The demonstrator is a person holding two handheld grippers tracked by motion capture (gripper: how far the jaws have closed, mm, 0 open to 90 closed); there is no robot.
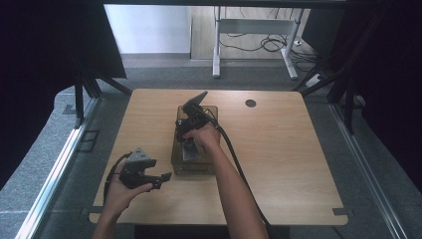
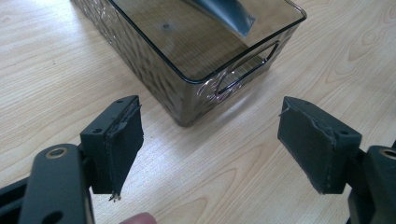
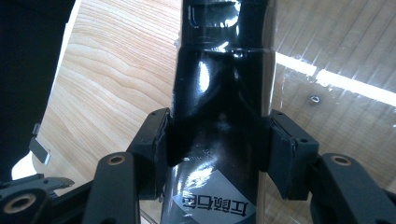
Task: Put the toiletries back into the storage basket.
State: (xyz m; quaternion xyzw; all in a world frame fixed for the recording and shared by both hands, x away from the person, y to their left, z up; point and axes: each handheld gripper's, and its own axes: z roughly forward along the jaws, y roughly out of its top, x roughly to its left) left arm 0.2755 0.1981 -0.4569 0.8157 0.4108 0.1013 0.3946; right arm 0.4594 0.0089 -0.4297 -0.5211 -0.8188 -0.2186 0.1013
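Observation:
A smoky clear plastic bin [image 1: 175, 155] stands in the middle of the wooden table [image 1: 278, 149]. Over it my right gripper [image 1: 187, 143] points down into the bin, shut on a glossy black bottle [image 1: 189, 151]. In the right gripper view the bottle [image 3: 219, 93] sits clamped between both pads of the right gripper [image 3: 217, 140], its white label upside down near the bottom edge. My left gripper [image 1: 162, 180] is held low at the bin's front left, open and with nothing in it. In the left gripper view the left gripper [image 2: 210, 135] faces the bin's handled end [image 2: 187, 88].
A dark round hole [image 1: 250, 103] sits in the tabletop at the back right. Beyond the table stand a white desk frame [image 1: 254, 30] and loose cables on the floor. Dark curtains hang on both sides. Bare wood lies right of the bin.

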